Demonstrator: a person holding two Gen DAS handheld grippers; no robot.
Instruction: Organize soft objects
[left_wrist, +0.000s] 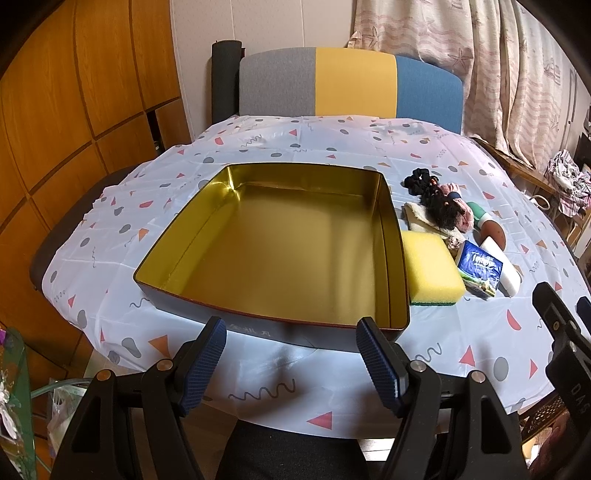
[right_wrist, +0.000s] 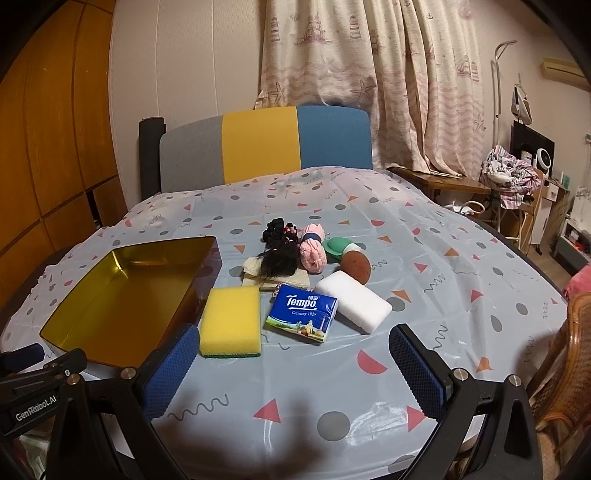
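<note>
Nearest the cameras, both grippers hover low over the table's near edge with nothing in them. The left gripper (left_wrist: 291, 365) has its blue ribbed pads spread wide, sitting just short of the near wall of the big rectangular tin with the gold inside (left_wrist: 273, 243). The right gripper (right_wrist: 291, 373) is spread wide too, over bare patterned tablecloth (right_wrist: 461, 266). Its arms are cut off at the bottom of the right wrist view, and a dark blurry shadow falls on the cloth between them.

Next out is the soft stuff, all bunched just right of the tin. The yellow sponge with the green scrub bottom (right_wrist: 231, 321) lies right against the tin's right wall. Beside it is the blue Tempo tissue pack (right_wrist: 303, 314), touching the white rectangular foam block (right_wrist: 354, 301).

Behind those it gets messy. A cream folded cloth (right_wrist: 277, 278) is half buried under a black curly hair piece (right_wrist: 279, 260), so I can't tell its full shape. A pink fabric scrunchie thing (right_wrist: 314, 253) sits beside that, with a brown round makeup sponge (right_wrist: 355, 266) and a green and white round object (right_wrist: 340, 246) I can't identify. The black scrunchie (right_wrist: 275, 227) is furthest back in the pile.

Past the table there's a grey, yellow and blue chair back (right_wrist: 266, 146) and then curtains (right_wrist: 369, 74).
</note>
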